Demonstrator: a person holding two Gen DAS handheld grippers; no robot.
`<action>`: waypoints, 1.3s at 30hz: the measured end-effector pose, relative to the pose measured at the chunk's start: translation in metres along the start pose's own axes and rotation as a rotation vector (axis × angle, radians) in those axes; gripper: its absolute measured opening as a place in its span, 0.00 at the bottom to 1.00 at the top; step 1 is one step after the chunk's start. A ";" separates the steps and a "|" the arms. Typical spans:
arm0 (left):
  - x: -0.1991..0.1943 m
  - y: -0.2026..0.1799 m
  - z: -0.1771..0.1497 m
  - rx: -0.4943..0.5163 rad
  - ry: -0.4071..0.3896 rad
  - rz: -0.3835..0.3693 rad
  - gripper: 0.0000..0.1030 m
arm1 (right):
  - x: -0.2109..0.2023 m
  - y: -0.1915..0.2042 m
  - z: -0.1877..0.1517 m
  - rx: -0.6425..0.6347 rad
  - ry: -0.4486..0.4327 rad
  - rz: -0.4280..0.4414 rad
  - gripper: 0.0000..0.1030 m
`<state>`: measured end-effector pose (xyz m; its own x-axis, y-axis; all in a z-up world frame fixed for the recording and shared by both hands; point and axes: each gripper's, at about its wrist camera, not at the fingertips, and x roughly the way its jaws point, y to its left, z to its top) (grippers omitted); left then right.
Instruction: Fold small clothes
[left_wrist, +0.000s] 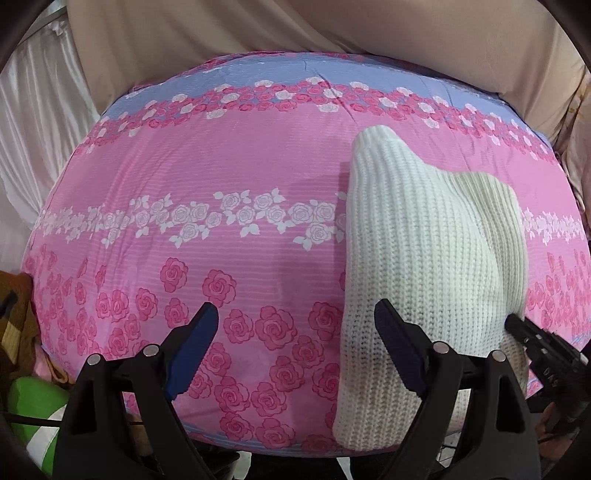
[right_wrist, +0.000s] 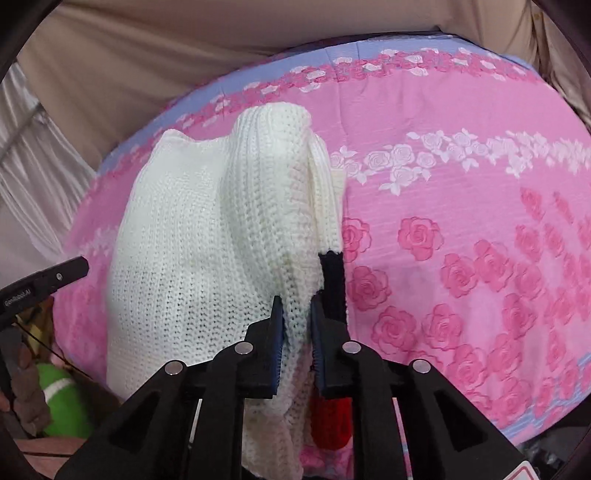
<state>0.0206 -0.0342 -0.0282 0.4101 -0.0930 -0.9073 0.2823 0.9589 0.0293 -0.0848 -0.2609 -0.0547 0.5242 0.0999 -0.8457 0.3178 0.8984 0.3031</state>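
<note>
A white knitted garment (left_wrist: 424, 240) lies on the pink rose-print cover (left_wrist: 221, 177), partly folded, reaching the near edge. My left gripper (left_wrist: 295, 317) is open and empty, hovering above the cover just left of the garment's near part. My right gripper (right_wrist: 297, 306) is shut on a raised fold of the white garment (right_wrist: 221, 236); black trim (right_wrist: 332, 280) and a red piece (right_wrist: 330, 424) show beside its right finger. The right gripper's tip (left_wrist: 517, 325) also shows at the garment's right edge in the left wrist view.
Beige fabric (left_wrist: 258, 33) and a pale curtain (left_wrist: 33, 122) lie behind the cover. A green object (left_wrist: 33, 402) and brown things sit off the near left edge. The left gripper's finger (right_wrist: 62, 273) shows at the left of the right wrist view.
</note>
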 end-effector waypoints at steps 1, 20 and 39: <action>0.000 -0.002 -0.001 0.008 -0.001 0.004 0.82 | -0.006 0.004 0.002 0.006 -0.012 0.006 0.18; 0.002 -0.014 -0.008 0.040 -0.004 0.050 0.82 | -0.021 0.024 -0.039 -0.163 -0.004 -0.039 0.18; 0.008 -0.016 -0.020 0.011 0.014 0.083 0.82 | -0.020 0.013 -0.038 -0.144 0.050 -0.026 0.25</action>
<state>0.0020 -0.0449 -0.0441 0.4207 -0.0094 -0.9071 0.2571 0.9602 0.1093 -0.1212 -0.2355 -0.0504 0.4765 0.0939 -0.8741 0.2120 0.9527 0.2179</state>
